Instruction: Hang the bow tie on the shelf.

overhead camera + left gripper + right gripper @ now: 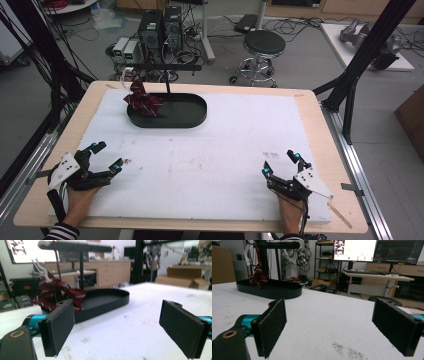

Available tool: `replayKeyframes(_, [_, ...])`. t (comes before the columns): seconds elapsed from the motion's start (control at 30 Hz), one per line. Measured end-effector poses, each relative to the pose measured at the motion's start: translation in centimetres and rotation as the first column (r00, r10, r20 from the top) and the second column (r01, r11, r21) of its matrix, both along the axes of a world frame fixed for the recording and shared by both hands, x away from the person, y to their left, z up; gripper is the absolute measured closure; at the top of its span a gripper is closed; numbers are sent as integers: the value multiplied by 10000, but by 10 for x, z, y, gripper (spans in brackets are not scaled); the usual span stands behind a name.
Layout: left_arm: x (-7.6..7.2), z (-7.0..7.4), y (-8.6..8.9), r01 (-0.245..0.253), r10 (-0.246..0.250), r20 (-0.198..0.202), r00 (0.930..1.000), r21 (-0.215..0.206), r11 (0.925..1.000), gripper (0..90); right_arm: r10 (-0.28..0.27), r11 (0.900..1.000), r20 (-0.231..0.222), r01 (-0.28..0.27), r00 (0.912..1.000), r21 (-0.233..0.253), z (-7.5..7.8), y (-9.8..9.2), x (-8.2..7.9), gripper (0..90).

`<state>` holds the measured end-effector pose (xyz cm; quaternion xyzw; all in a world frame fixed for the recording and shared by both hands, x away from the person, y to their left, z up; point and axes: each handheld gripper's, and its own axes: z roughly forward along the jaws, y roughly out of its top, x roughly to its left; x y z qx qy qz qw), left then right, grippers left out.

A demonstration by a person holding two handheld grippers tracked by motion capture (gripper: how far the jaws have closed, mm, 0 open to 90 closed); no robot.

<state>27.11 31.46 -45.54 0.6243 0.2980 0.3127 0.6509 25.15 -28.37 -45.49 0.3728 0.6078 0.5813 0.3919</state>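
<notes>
I've got both tools parked at the near edge of the white foam-covered table (210, 165), well back from the work. My left gripper (106, 156) has its jaws spread wide with nothing between them, and my right gripper (281, 164) is just as wide apart and empty.

The thing I'm after is the dark red striped cloth (142, 101), bunched at the left end of the black oval metal tray (192, 116) at the far side of the table. In the left gripper view the dark red striped cloth (58, 293) spills over the tray's rim, and a strand runs up to the black T-shaped stand (81, 263) that rises from the tray, next to a white cord (41, 268).

My read: it's light, limp fabric, nothing fragile, but it will sag and slide off as I lift. I'd pinch a thick fold in the heap rather than a loose edge. One worry is that cord or strand snagging on the crossbar.
</notes>
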Motion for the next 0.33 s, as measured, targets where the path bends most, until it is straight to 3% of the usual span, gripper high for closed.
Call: replayKeyframes(0.33, [0, 0, -1, -95, 95, 4, 10000, 23, 10000, 131, -62, 9999, -40, 61, 10000, -151, 0, 1, 1, 115])
